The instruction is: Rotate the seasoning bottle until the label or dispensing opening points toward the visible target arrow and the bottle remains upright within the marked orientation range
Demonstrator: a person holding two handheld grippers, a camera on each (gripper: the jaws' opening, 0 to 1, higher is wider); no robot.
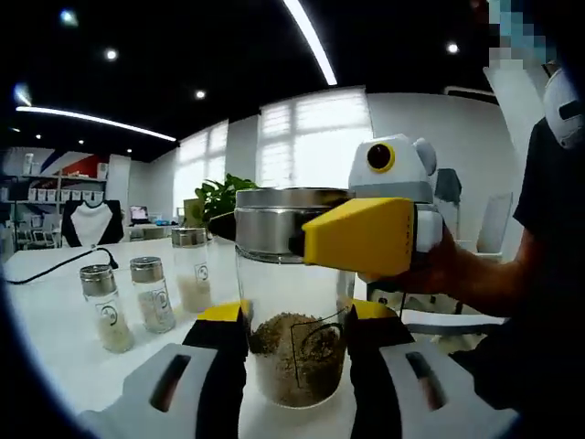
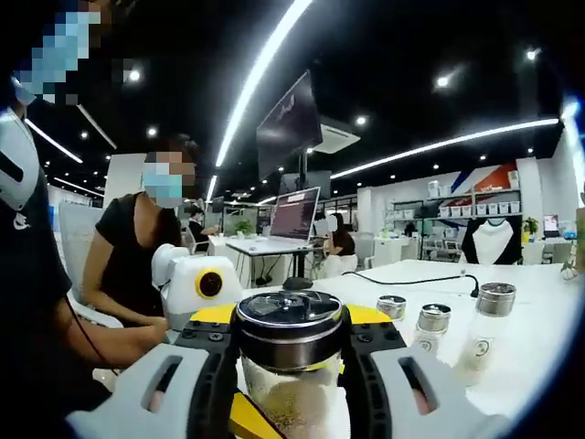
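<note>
With the left gripper [image 1: 294, 366] clamping the clear glass, steel-capped seasoning bottle [image 1: 292, 293] low and the right gripper [image 2: 291, 366] pinching its cap, opposing twists could tip it toward the three small shakers [image 1: 151, 293] at nine o'clock.

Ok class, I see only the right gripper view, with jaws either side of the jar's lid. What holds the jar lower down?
Observer: The left gripper clasps the jar by its glass body, just above the base.
Operator: Is the jar upright?
Observer: Yes, its base sits flat on the white table.
Operator: How full is it?
Observer: The seasoning stops well short of the lid.
</note>
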